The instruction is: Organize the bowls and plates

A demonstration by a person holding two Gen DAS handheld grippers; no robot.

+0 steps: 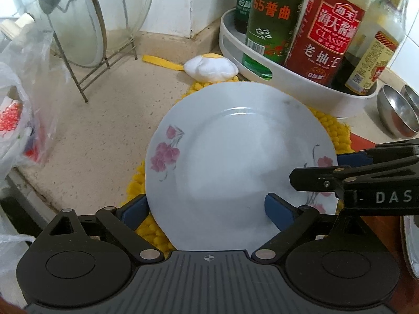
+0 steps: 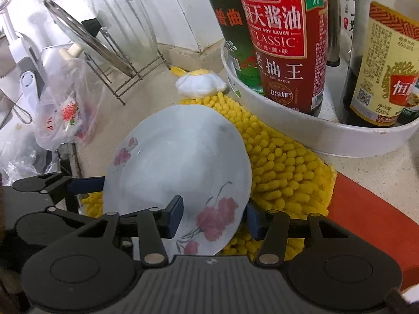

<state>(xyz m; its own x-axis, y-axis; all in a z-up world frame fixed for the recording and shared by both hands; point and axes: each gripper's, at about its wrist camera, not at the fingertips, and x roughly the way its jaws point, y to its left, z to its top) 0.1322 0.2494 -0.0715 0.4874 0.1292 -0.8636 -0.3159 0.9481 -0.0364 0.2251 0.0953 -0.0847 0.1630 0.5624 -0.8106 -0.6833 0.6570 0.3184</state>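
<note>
While both claws straddle the flowered plate [image 1: 235, 157], it sits on the yellow nubby mat [image 2: 282, 162] on the counter [image 1: 104, 120], just beside the white bottle tray [image 1: 309, 91].

Left claw [image 1: 209, 209] is spread wide, one blue finger outside the plate's near-left rim, the other over the plate face; pads look clear of it, no grip.

Right claw [image 2: 212, 217] is partly closed across the plate's right rim: one finger on top of the rim, the other under it against the mat. Cannot tell if the pads actually press, but it looks like a rim pinch forming.

Step in hand, as I judge it: picking up or just setting down this plate.

Steel bowls [image 1: 395, 110] sit well apart at the right, another dish edge [image 1: 411, 246] at far right.

Next move probably needs the right claw to pinch the rim firmly, then lift level, keeping clear of the tray and the soy sauce bottle [image 2: 282, 41]. Slip risk: glazed rim, thin grip.
</note>
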